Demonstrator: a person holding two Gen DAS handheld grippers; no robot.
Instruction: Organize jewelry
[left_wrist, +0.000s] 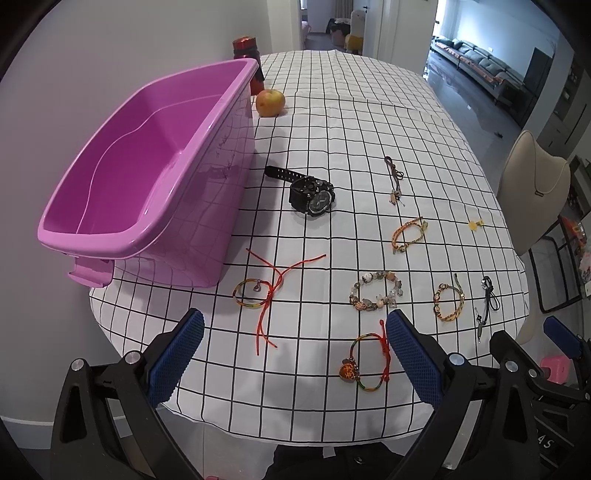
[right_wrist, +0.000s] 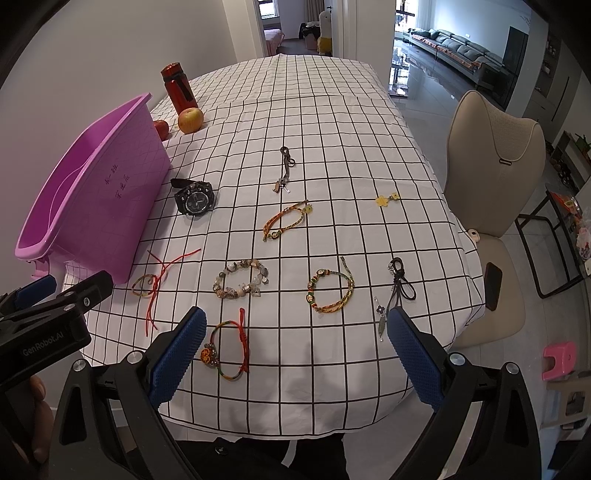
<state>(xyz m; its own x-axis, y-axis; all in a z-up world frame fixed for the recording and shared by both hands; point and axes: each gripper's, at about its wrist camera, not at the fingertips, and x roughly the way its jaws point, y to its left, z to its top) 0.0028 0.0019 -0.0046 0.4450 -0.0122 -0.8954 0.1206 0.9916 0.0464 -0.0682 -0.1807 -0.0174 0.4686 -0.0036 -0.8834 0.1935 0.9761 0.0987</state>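
Grippers hang over the near table edge because we have not yet chosen a piece: our left gripper (left_wrist: 295, 354) and right gripper (right_wrist: 295, 354) both stand spread wide, holding nothing. Just ahead of them lies the red-corded charm bracelet (right_wrist: 226, 349), the easiest first reach. Beyond it the beaded bracelet (right_wrist: 242, 283), braided bracelets and black watch (right_wrist: 194, 201) lie well apart on the checked tablecloth (right_wrist: 332, 147), so each can be picked singly. The purple bin (left_wrist: 147, 155) waits empty at the left, presumably to receive them.
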